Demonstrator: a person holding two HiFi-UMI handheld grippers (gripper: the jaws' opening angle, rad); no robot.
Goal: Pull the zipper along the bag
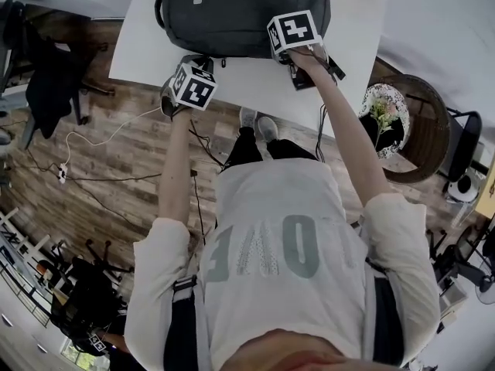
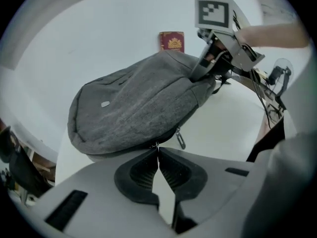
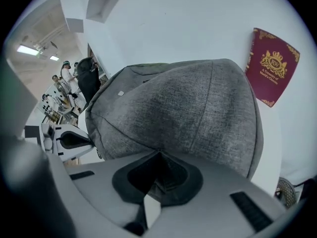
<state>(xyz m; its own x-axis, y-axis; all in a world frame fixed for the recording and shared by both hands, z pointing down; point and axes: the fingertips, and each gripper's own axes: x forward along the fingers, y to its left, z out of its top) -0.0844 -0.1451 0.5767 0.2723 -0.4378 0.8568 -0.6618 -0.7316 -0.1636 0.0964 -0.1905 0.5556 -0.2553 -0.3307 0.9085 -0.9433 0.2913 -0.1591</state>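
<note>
On the white table (image 1: pixel 255 83) a grey bag (image 1: pixel 232 14) is laid flat. At the bag's near edge the left gripper (image 2: pixel 158 150) is clenched, and a small metal zipper pull (image 2: pixel 157 144) appears to be nipped at its very tips. A second pull (image 2: pixel 180 139) is left dangling just beside it on the same zipper line. At the end of the bag away from those pulls, the right gripper (image 3: pixel 159 156) is closed on a fold of the grey fabric, so the bag is braced.

The step in hand is judged to be the start of the pull, with the grip taken and the bag anchored; how much of the zipper is already run cannot be told. For the next move, the pull would need to be led along the curved seam, in line with the teeth, while the fabric is kept taut by the right gripper.

Beyond the bag, a red booklet (image 3: pixel 271 66) is seen bearing a gold crest and the letters "RW"; the smaller line beneath cannot be read. A pale label (image 2: pixel 105 103) on the bag's face is too small to read. "LOVE" is printed on the person's shirt (image 1: pixel 278 253).
</note>
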